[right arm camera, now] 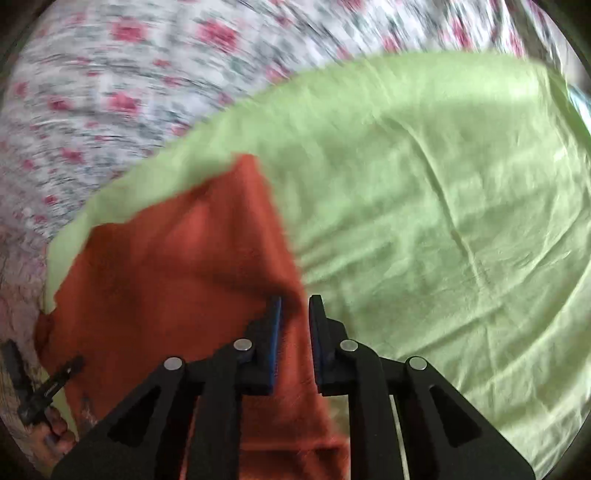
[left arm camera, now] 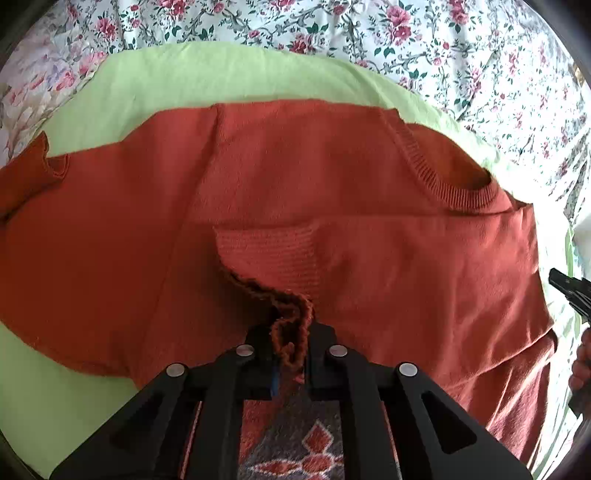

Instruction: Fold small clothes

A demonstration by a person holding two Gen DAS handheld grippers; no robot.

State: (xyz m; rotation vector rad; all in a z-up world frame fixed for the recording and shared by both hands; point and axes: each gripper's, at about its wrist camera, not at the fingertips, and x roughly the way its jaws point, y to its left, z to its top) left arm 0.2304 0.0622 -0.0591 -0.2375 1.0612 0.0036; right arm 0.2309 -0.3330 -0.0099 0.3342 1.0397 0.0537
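A rust-orange knitted sweater [left arm camera: 258, 192] lies spread flat on a light green cotton sheet [left arm camera: 177, 77], its ribbed round neckline [left arm camera: 454, 184] toward the right of the left wrist view and one sleeve folded across the body, so that the ribbed cuff [left arm camera: 269, 254] rests on the middle of the chest. The left gripper [left arm camera: 291, 350] is clamped on the frayed, bunched edge of that cuff, its black fingers nearly together with the knit pinched between them and standing up in a small ridge. In the right wrist view, which is blurred, the right gripper [right arm camera: 295, 325] sits at the sweater's right-hand edge [right arm camera: 284, 236], where orange meets green; its jaws stand narrowly apart, the blue-lined left pad [right arm camera: 275, 332] over the orange fabric and the other finger over the sheet, and I cannot tell whether the pads press on any cloth. The green sheet reaches well beyond the sweater on the right, creased and bare. Beneath it lies a white bedspread printed with pink roses and green leaves [left arm camera: 369, 29], which fills the far part of both views. A patterned rug in red and grey [left arm camera: 306, 443] shows below the left gripper, between its arms. At the lower left of the right wrist view, part of a person's hand [right arm camera: 55, 439] holds the other black tool.
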